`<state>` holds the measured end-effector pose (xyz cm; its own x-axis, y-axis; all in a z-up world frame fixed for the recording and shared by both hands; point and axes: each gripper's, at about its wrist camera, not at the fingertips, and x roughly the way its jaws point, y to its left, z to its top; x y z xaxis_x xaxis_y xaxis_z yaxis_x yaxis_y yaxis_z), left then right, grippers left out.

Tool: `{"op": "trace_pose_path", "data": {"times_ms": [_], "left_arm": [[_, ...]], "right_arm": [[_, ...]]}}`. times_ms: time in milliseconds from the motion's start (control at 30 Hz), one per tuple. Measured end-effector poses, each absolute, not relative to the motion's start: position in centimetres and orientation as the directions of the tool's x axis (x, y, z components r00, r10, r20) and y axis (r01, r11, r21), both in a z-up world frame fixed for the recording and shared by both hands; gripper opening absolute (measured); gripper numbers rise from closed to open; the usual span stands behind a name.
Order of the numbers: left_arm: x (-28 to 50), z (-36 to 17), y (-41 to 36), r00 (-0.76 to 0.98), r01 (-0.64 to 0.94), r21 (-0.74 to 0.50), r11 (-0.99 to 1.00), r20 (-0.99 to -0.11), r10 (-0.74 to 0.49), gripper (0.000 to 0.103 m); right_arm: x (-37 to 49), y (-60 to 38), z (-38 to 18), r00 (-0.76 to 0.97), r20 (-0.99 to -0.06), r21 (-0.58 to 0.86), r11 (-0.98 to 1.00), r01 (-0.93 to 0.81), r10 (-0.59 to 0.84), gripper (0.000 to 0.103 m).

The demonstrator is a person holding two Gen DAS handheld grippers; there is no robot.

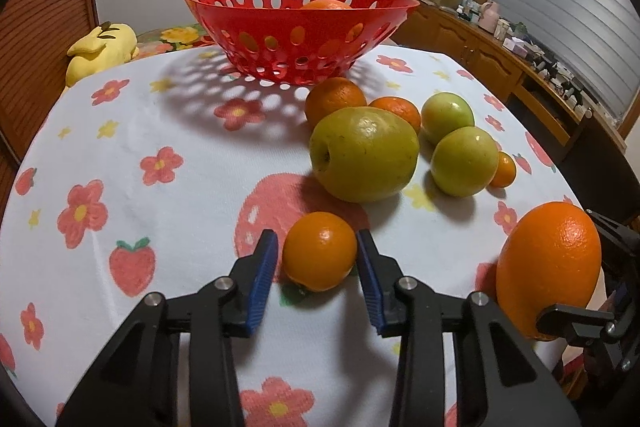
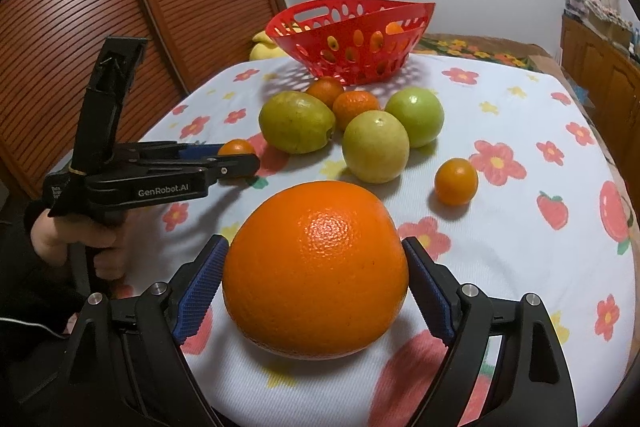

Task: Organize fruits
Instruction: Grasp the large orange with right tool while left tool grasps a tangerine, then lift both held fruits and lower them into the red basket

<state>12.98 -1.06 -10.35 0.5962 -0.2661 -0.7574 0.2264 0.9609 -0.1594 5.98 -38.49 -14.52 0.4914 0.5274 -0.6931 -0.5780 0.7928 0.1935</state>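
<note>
One orange [image 1: 326,4] lies in the red basket [image 1: 280,39]; seven fruits remain on the tablecloth [image 1: 160,115]. The left gripper [image 1: 318,259] clamps a small orange [image 1: 320,251], and the right gripper [image 2: 316,283] grasps a large orange [image 2: 316,267].

In the left wrist view, a basket [image 1: 296,27] is set at upper centre on the table [image 1: 160,131], with one fruit [image 1: 326,4] lying in it; a cluster of fruits [image 1: 400,135] is found before it, right of centre; a small orange [image 1: 320,251] is placed at lower centre between the left gripper [image 1: 316,259] fingers; a large orange [image 1: 548,263] is seen at lower right; in the right wrist view that large orange lies between the right gripper [image 2: 316,279] fingers at lower centre.
</note>
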Motion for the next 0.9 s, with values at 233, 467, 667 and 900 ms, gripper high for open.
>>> {"op": "trace_pose_path", "data": {"times_ms": [233,467,667,900], "left_arm": [[12.5,-9.8,-1.0,0.615,0.226,-0.166,0.96,-0.74,-0.273,0.032],[12.0,-9.0,-0.4,0.635,0.223,-0.185,0.957,-0.717,-0.287,0.032],[11.9,-8.2,0.0,0.654,0.22,-0.19,0.957,-0.699,-0.289,0.032],[12.1,-6.3,0.5,0.683,0.217,-0.191,0.957,-0.671,-0.289,0.032]], "right_arm": [[5.9,-38.4,-14.6,0.476,-0.7,0.196,0.784,-0.588,0.532,0.088],[5.8,-38.2,-14.4,0.472,-0.704,0.177,0.776,-0.606,0.53,0.087],[6.4,-38.0,-14.1,0.467,-0.709,0.168,0.77,-0.616,0.529,0.086],[7.1,-37.8,-12.0,0.483,-0.69,0.153,0.761,-0.631,0.539,0.086]]}}
